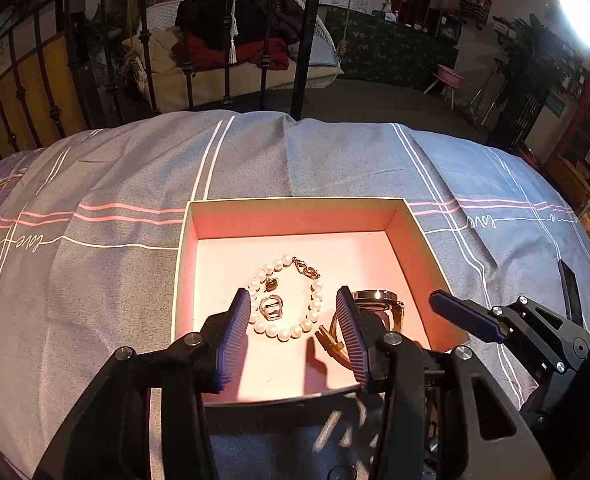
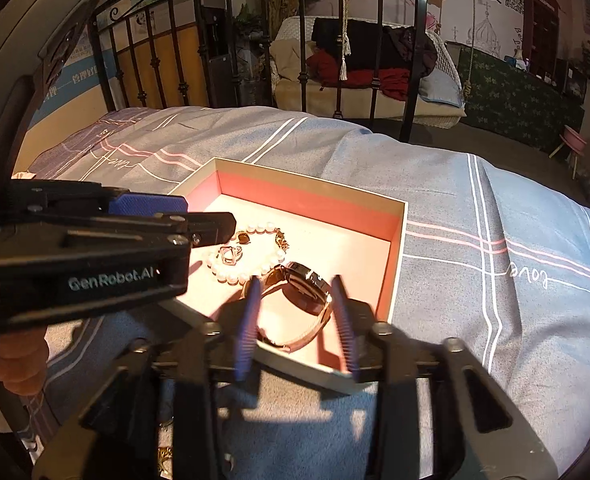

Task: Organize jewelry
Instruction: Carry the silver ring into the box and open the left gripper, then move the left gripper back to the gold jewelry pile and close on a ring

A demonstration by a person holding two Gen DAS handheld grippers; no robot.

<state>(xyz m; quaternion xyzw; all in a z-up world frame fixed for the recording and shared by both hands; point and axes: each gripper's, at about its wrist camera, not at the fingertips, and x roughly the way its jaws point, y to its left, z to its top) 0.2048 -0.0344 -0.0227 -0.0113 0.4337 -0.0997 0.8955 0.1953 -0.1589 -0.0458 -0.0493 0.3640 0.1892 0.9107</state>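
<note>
An open box with a pink lining [image 1: 295,201] [image 2: 399,248] lies on the bed. On its floor lie a pearl bracelet [image 1: 285,334] [image 2: 231,277], a silver ring [image 1: 271,308] [image 2: 231,255] and a small dark earring [image 1: 271,285] inside the loop. A gold watch [image 1: 375,296] [image 2: 307,285] lies in the near right corner. My left gripper [image 1: 293,292] [image 2: 199,216] hovers open over the bracelet, holding nothing. My right gripper [image 2: 297,280] [image 1: 507,292] stands open astride the watch, its pads apart from it.
A grey bedspread [image 1: 115,168] with white and pink stripes covers the bed. A black iron bed rail [image 1: 307,40] stands at the far edge. A hand [image 2: 19,356] grips the left tool's handle. A cluttered room lies beyond.
</note>
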